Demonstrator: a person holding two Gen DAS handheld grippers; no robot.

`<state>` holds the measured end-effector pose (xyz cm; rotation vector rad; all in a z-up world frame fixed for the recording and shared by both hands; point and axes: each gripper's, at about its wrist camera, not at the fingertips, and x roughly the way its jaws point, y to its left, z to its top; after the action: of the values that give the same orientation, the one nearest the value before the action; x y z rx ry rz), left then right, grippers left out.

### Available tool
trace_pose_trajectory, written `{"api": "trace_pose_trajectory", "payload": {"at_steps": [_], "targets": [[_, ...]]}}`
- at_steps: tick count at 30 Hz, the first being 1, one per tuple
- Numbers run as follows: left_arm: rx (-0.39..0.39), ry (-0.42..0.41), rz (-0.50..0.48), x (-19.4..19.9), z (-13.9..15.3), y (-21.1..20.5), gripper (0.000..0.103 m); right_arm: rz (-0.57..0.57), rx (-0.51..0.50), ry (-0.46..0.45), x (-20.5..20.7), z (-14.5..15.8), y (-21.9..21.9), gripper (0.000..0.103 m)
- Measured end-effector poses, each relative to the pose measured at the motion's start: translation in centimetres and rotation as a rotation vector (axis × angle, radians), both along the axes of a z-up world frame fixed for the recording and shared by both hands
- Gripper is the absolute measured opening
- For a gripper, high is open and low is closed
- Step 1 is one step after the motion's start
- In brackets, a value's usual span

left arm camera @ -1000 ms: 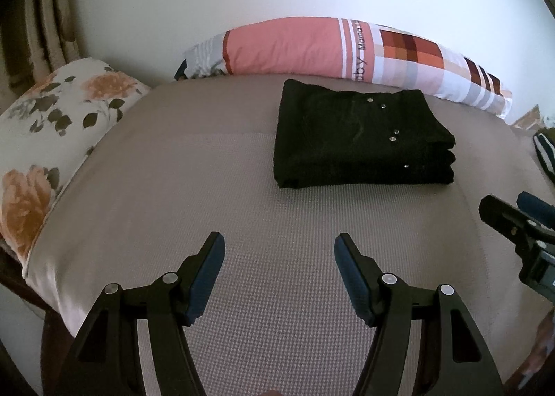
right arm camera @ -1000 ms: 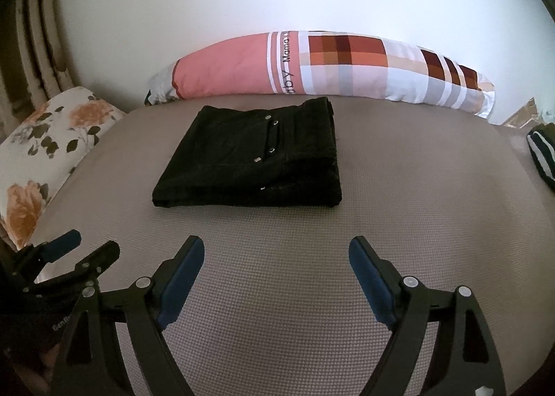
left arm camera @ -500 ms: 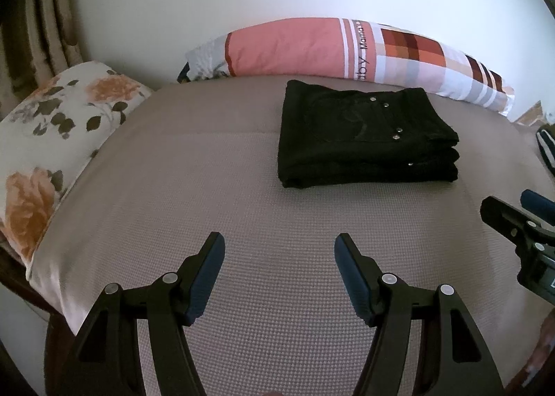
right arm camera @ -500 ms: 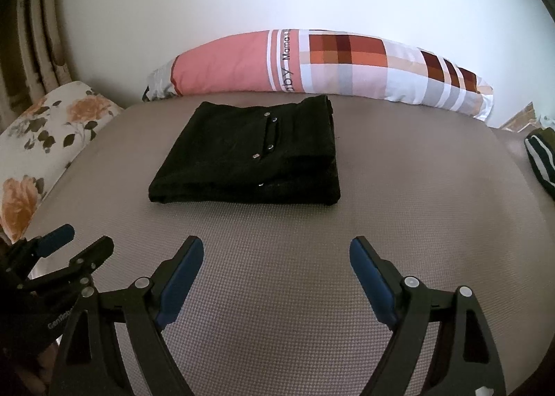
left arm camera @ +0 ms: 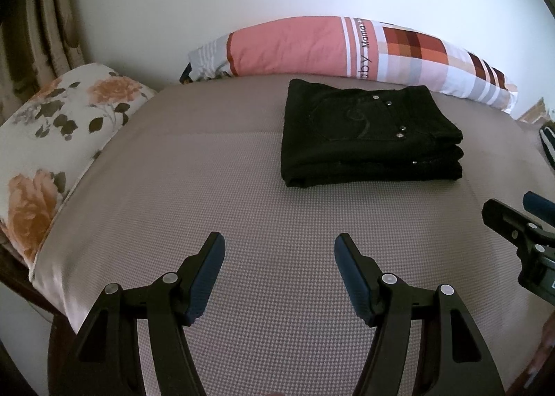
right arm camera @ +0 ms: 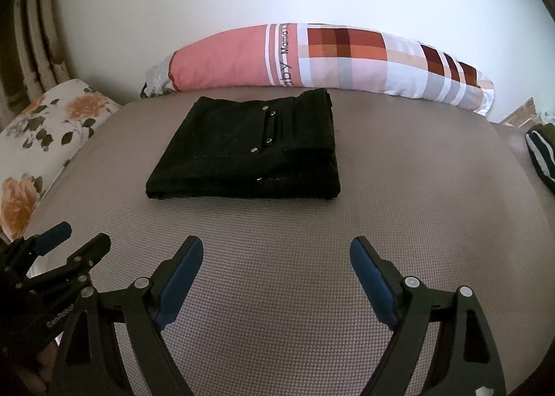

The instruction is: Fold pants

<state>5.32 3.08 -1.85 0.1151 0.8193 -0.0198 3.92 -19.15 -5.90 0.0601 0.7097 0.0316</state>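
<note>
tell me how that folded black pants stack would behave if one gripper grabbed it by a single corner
The folded black pants are soft cloth in several loose layers, so a corner grab would probably lift only the top layers and the stack would droop open. The thick, denim-like bundle looks fairly heavy for its size. On the textured bed cover, a push would likely bunch it rather than slide it.

- Striped dark item (right arm camera: 541, 160): cut off at right edge, kind unclear.
- Bolster pillow (left arm camera: 347, 49) lettering: partly hidden behind mattress (left arm camera: 208, 187).
- Floral pillow (left arm camera: 52, 139): left part cropped.
</note>
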Motion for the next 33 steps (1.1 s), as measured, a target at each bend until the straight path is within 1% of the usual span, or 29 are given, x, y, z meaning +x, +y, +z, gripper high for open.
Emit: {"api": "trace_pose_trajectory", "payload": {"at_steps": [33], "targets": [[0.003, 0.002, -0.008, -0.15, -0.12, -0.18, 0.067, 0.004, -0.007, 0.021, 0.28, -0.59, -0.08, 0.085]]}}
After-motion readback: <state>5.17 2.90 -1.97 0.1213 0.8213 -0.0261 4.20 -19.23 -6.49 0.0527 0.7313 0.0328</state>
